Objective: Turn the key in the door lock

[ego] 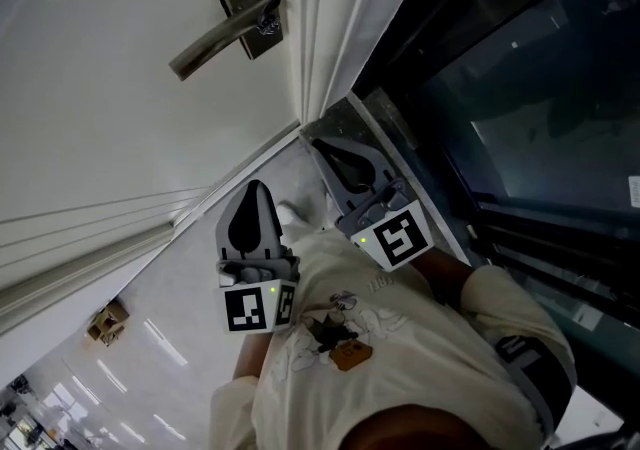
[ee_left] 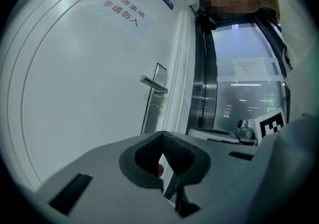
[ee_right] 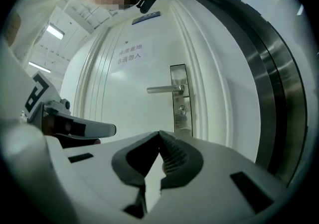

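Note:
A white door (ego: 110,118) carries a metal lever handle (ego: 222,36) on a narrow lock plate (ee_right: 180,99). The lock cylinder (ee_right: 183,111) sits below the lever; I cannot make out a key at this size. Both grippers are held level in front of my chest, well short of the door. My left gripper (ego: 258,186) has its jaws together with nothing between them, and its own view shows the handle (ee_left: 153,84) ahead. My right gripper (ego: 322,148) is shut and empty too, pointing at the lock plate (ee_left: 155,99).
A dark metal frame with glass panels (ego: 520,118) stands to the right of the door frame (ego: 335,28). Red lettering (ee_right: 129,54) is printed on the door above the handle. A small cardboard box (ego: 107,321) lies on the glossy floor.

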A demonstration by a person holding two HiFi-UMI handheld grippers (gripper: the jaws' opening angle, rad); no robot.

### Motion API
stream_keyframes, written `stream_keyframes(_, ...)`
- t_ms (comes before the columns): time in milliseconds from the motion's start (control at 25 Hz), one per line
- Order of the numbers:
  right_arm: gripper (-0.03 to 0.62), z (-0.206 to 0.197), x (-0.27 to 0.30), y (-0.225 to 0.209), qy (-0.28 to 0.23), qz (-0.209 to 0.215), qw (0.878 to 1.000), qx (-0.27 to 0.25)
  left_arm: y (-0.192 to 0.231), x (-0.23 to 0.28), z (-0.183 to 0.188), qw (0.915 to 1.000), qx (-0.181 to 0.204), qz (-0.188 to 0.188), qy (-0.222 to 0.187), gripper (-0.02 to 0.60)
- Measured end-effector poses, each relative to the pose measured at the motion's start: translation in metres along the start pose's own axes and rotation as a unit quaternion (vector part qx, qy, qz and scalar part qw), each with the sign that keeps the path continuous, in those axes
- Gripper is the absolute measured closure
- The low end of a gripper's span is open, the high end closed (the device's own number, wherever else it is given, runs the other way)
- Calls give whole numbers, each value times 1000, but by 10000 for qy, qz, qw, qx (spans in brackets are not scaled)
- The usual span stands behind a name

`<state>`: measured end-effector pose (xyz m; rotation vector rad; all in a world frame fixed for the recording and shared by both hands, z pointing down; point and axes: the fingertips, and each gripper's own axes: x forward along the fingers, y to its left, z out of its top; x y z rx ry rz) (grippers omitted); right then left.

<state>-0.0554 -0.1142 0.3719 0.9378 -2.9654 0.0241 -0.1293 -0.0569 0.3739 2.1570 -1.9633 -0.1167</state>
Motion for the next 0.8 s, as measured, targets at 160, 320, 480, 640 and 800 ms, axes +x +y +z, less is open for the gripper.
stream_keyframes(160,586,-5,2,2,116,-88,9999,-14,0,-2,0,10000,26,-31,9,578)
stream_keyframes(320,586,-2,7,7,65,-42,9999,93,1,-5,-4,10000,24,11,75,578)
stream_keyframes(480,586,-4,9,3,204,-188,9996,5,6,-6,-6,9998,35,85,147,578)
stream_keyframes(640,586,-5,10,2,210,-207,9996,37,8,-6,-6,9999,25,83,128,578)
stream_keyframes(800,587,-10,8,3,332,-164,9993,24,7,-7,-8,9998,-61,110,144,578)
